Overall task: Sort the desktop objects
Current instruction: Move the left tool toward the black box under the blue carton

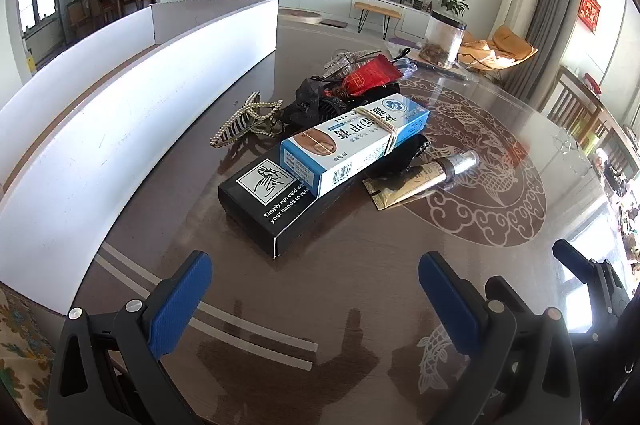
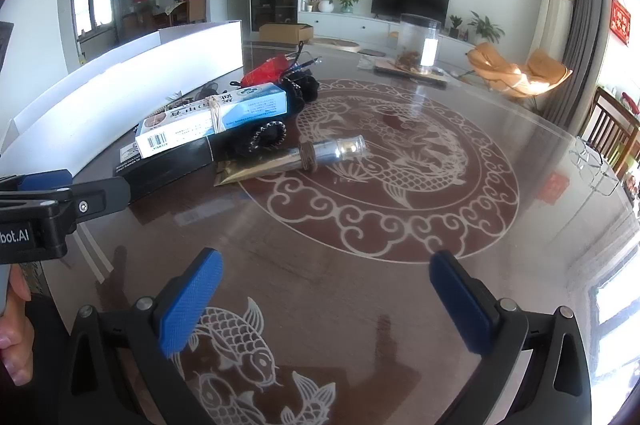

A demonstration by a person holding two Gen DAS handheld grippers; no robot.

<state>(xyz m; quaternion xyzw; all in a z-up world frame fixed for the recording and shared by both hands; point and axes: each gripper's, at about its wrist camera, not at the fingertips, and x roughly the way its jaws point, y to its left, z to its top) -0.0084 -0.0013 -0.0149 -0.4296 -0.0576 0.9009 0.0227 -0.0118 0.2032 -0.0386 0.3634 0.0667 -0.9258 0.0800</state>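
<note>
A pile of objects lies on the glass table. A blue and white box point(image 1: 356, 141) point(image 2: 212, 119) with rubber bands rests on a black box point(image 1: 268, 201) point(image 2: 168, 165). A gold tube point(image 1: 424, 177) point(image 2: 292, 161) lies to their right. A pearl hair clip point(image 1: 248, 125), a red packet point(image 1: 372, 75) point(image 2: 266, 71) and black hair ties point(image 2: 266, 139) are in the pile. My left gripper point(image 1: 316, 289) is open, just short of the black box. My right gripper point(image 2: 326, 297) is open and empty over the table, short of the tube.
A long white tray point(image 1: 132, 121) point(image 2: 120, 81) stands left of the pile. A clear jar point(image 1: 444, 37) point(image 2: 420, 43) stands at the far side. Glasses point(image 2: 592, 165) lie at the right edge. The table point(image 2: 400, 245) has a fish pattern.
</note>
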